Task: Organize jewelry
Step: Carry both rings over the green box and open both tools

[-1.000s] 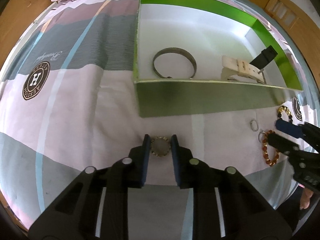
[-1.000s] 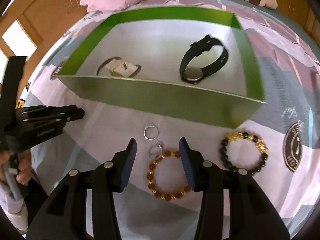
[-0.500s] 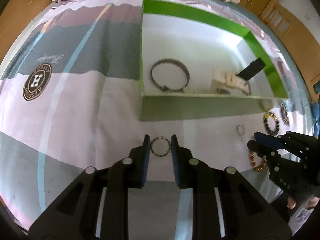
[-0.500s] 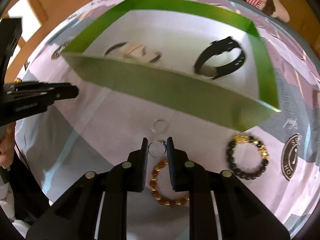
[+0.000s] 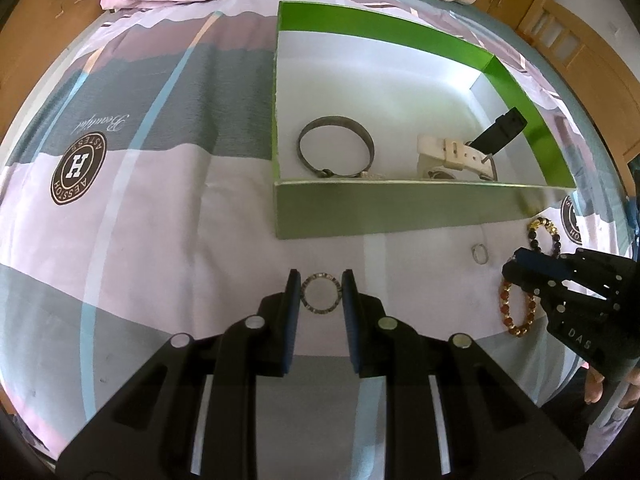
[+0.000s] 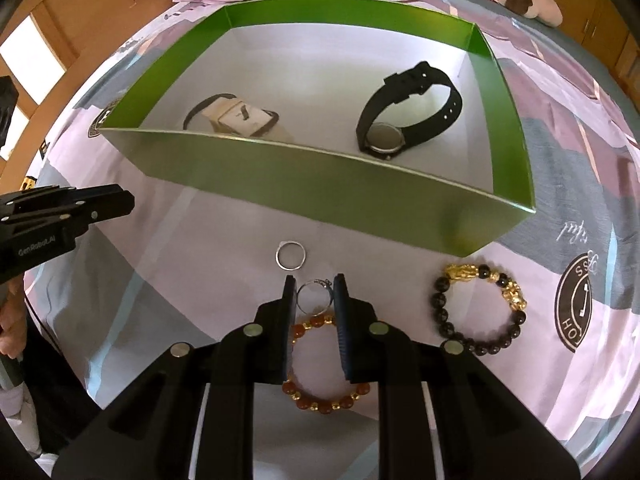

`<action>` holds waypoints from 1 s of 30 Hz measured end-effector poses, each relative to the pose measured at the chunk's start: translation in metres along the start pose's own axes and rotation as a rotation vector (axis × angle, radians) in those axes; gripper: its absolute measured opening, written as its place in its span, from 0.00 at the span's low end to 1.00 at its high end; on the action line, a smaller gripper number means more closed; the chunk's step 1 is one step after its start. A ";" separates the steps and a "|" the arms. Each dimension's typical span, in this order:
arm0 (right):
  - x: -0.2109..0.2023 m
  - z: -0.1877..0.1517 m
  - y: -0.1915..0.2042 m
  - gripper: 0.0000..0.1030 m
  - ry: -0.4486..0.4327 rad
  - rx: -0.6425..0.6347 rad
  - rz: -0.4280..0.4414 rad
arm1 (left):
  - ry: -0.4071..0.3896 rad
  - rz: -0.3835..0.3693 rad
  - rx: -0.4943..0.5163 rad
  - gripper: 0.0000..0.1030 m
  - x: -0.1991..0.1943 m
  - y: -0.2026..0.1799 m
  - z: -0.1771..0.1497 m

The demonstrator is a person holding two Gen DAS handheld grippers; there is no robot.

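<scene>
Both claws have lifted since a second ago: the left claw (image 5: 321,294) is clamped on a jewelled ring (image 5: 321,293), the right claw (image 6: 314,298) on a thin silver ring (image 6: 314,297), both above the bed (image 5: 160,220) short of the green box (image 6: 320,184). These hoops are light, stiff and slippery, so pinching across the band's outer edges seems safest.

The right tongs (image 6: 315,296) pinch a silver ring (image 6: 314,297) above an amber bead bracelet (image 6: 324,364).
</scene>
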State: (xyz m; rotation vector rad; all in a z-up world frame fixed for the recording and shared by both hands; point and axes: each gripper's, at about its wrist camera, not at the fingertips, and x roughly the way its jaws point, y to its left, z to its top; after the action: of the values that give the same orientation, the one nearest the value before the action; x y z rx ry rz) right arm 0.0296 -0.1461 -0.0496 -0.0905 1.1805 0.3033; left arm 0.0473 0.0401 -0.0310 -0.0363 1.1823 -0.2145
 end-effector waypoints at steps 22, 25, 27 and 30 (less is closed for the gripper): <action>-0.017 0.002 0.002 0.18 -0.053 -0.007 0.034 | -0.039 0.015 0.064 0.20 -0.011 -0.017 -0.005; -0.012 0.001 0.003 0.18 -0.038 -0.011 0.028 | -0.035 0.017 0.070 0.20 -0.010 -0.017 -0.007; -0.009 0.000 0.004 0.18 -0.027 -0.018 0.022 | -0.032 0.018 0.072 0.20 -0.010 -0.017 -0.007; -0.010 -0.001 0.006 0.18 -0.027 -0.021 0.026 | -0.037 0.016 0.071 0.20 -0.011 -0.017 -0.007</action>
State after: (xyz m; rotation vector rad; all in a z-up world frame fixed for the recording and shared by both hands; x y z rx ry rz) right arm 0.0238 -0.1427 -0.0407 -0.0889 1.1522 0.3384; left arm 0.0347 0.0261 -0.0211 0.0320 1.1372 -0.2405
